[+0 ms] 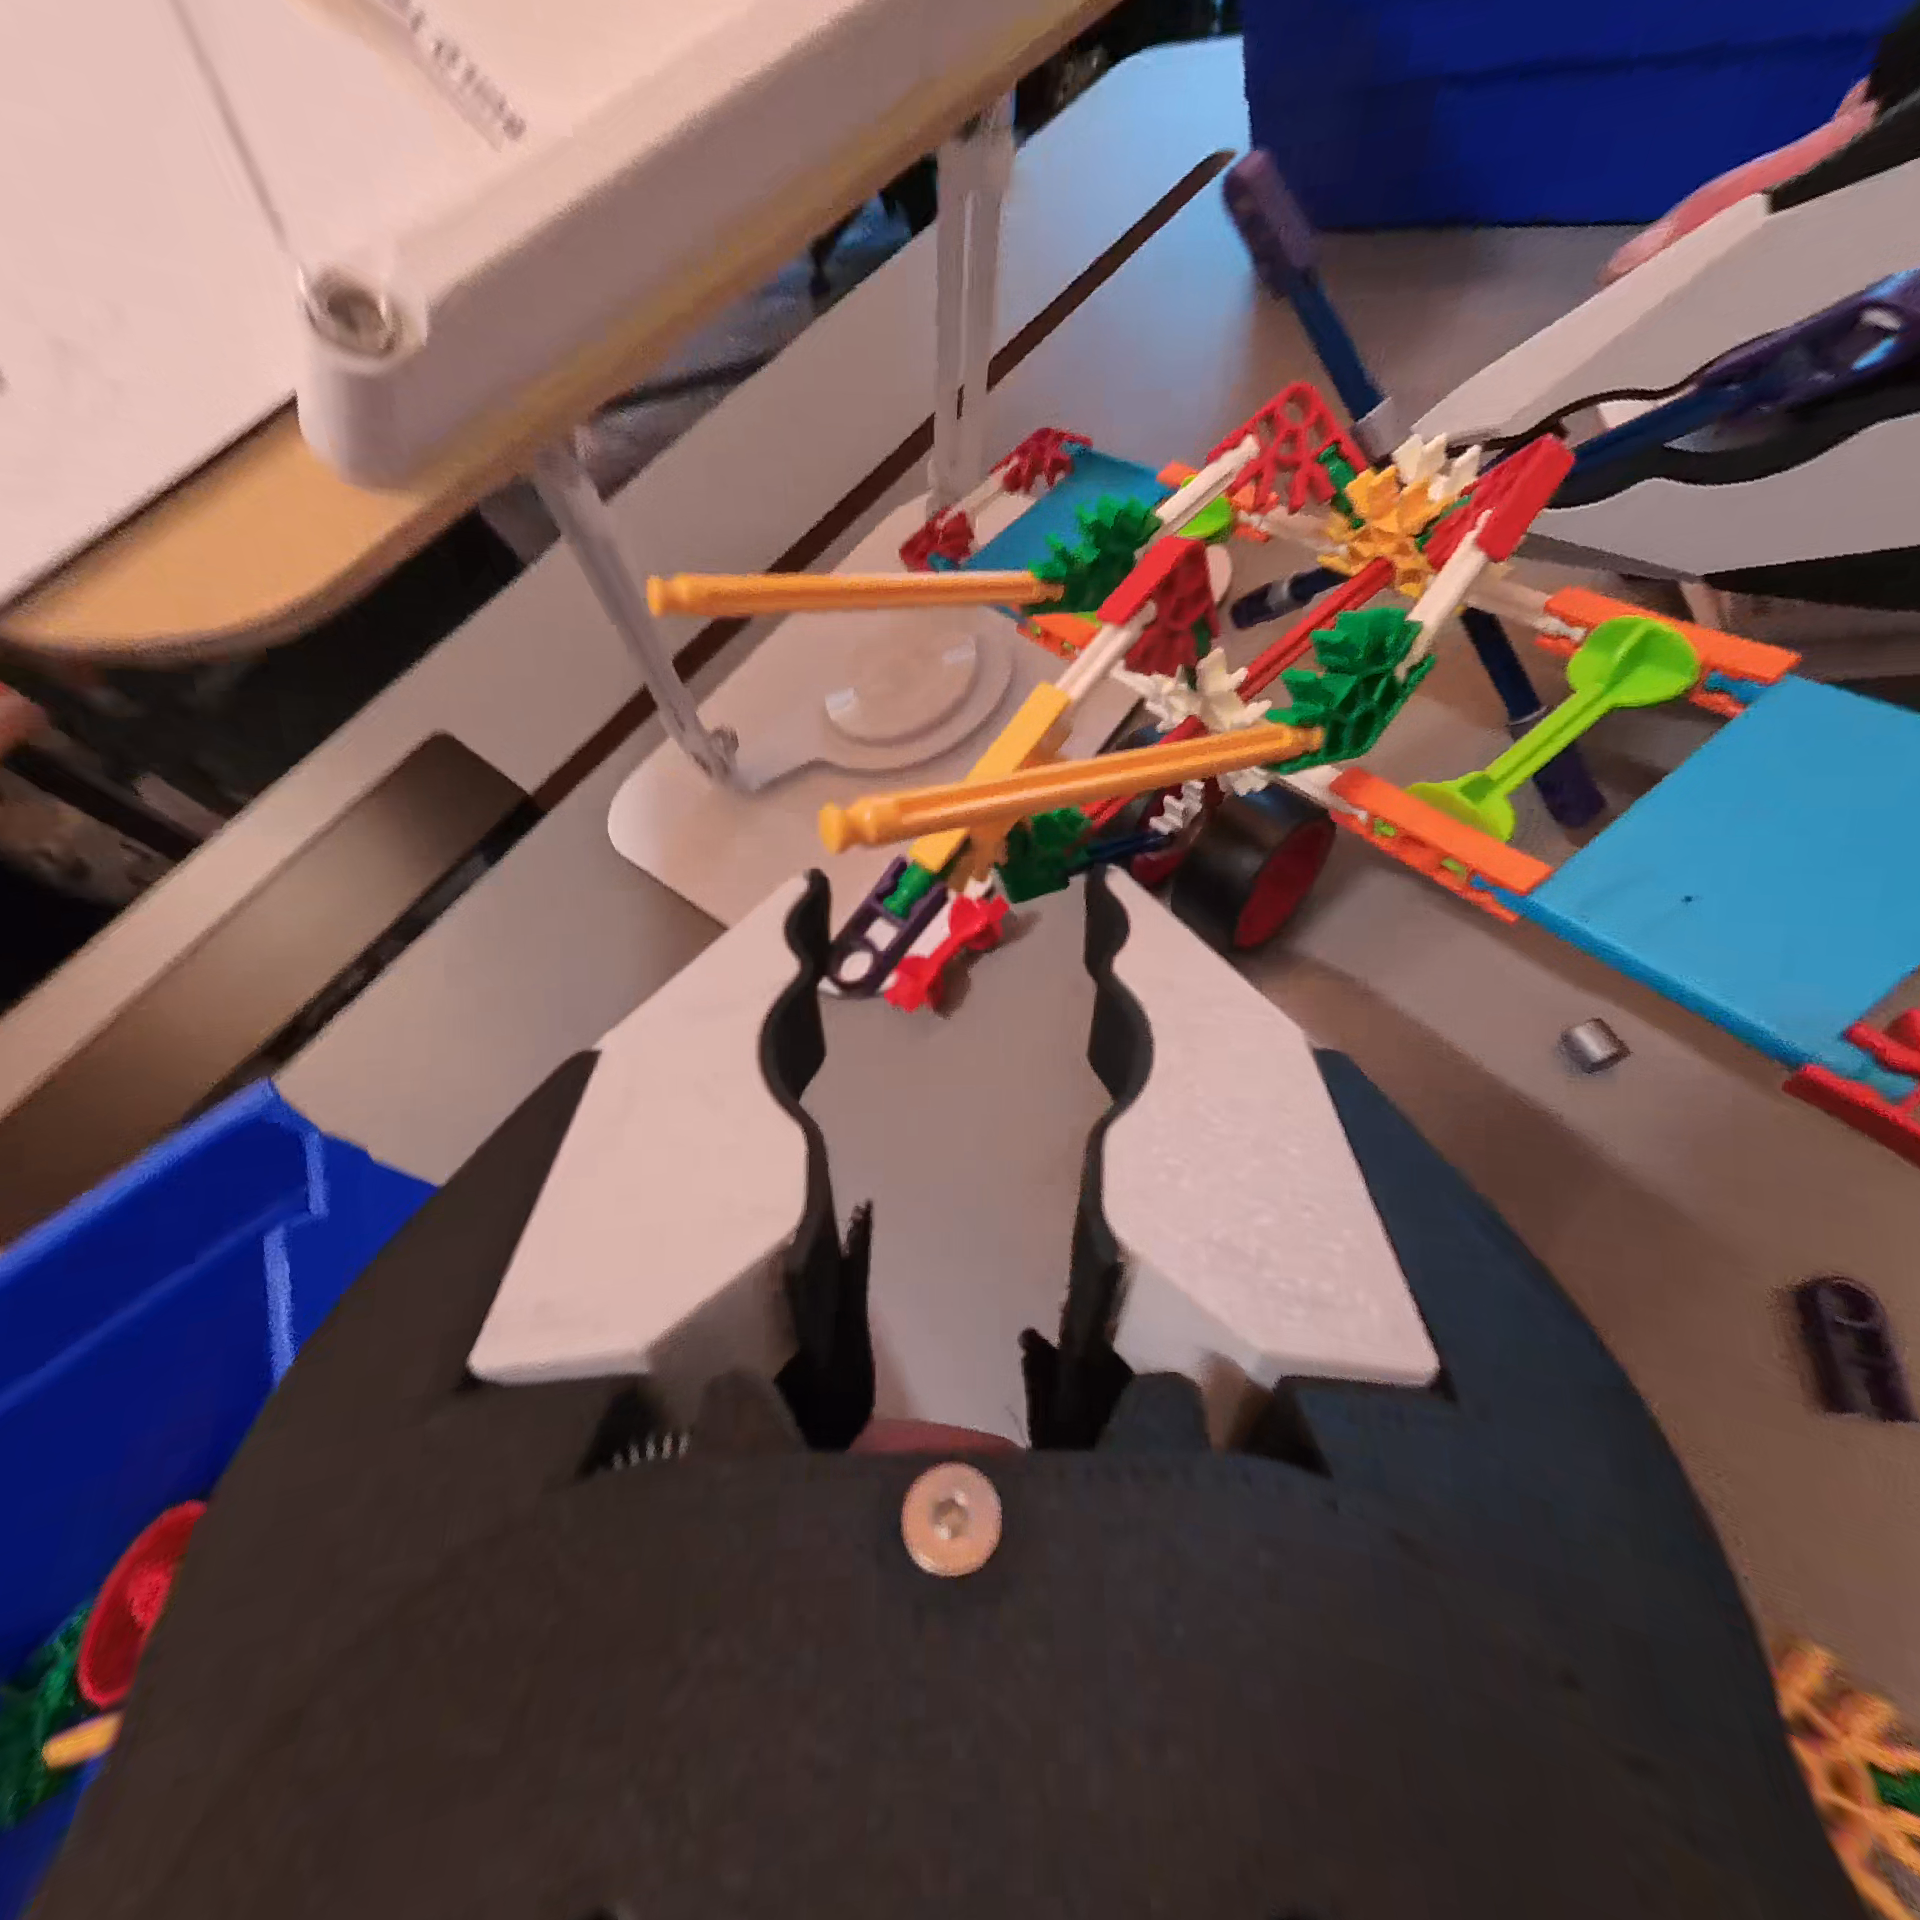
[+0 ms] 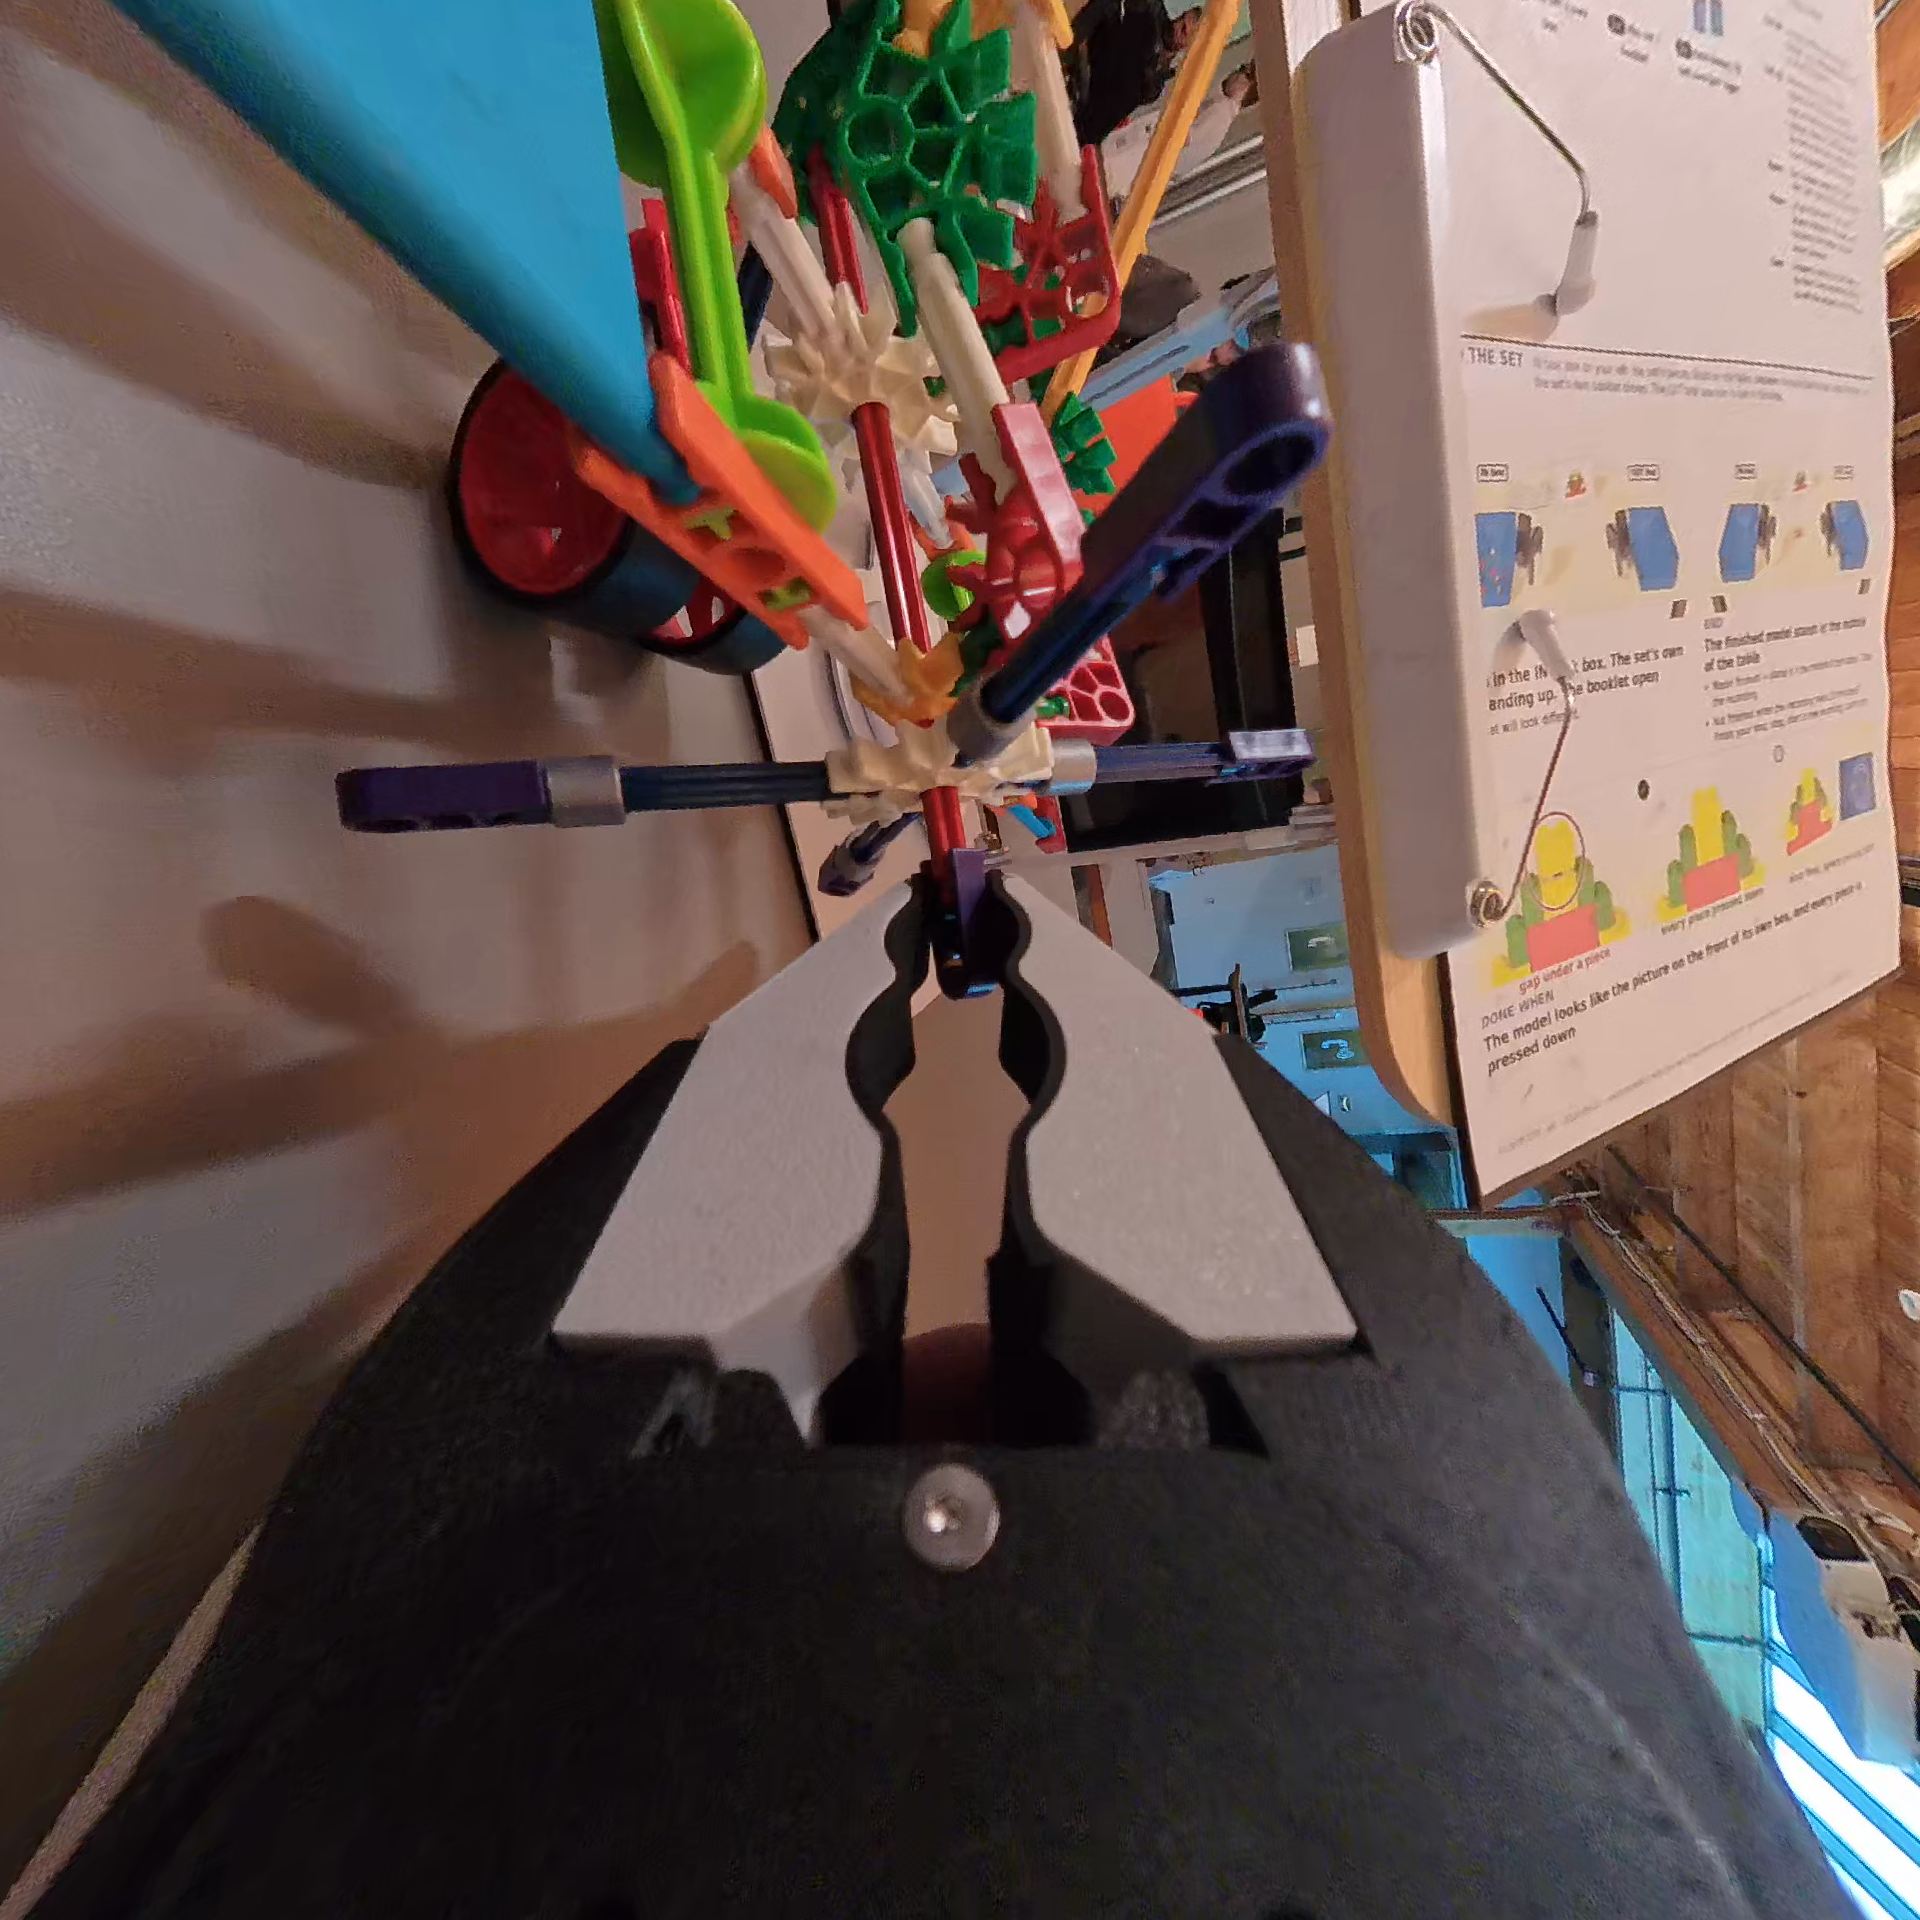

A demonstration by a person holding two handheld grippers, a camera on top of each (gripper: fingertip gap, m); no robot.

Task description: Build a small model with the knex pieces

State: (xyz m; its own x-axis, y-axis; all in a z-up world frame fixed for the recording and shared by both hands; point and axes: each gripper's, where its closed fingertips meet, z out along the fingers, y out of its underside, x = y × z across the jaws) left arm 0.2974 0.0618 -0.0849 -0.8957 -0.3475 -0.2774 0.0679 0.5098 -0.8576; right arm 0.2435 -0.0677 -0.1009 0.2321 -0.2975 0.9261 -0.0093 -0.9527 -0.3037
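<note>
We are seeing blue bin [image 1: 156, 1299] sitting left of rod-and-connector toy model [image 1: 1195, 665]. Left gripper [image 1: 954, 914] hovering spread before model; right gripper [image 2: 956, 914] pinching its purple connector [image 2: 961, 935].

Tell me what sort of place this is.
Probably a workshop table set up for toy building: a rod-and-connector model on the table, a blue parts bin, and an instruction sheet on a stand.

Ahead of my left tongs [image 1: 951, 914] two orange rods [image 1: 1060, 795] jut out; bare bench [image 1: 1558, 1195] lies open rightward, blue bin [image 1: 156, 1299] crowds left.
</note>
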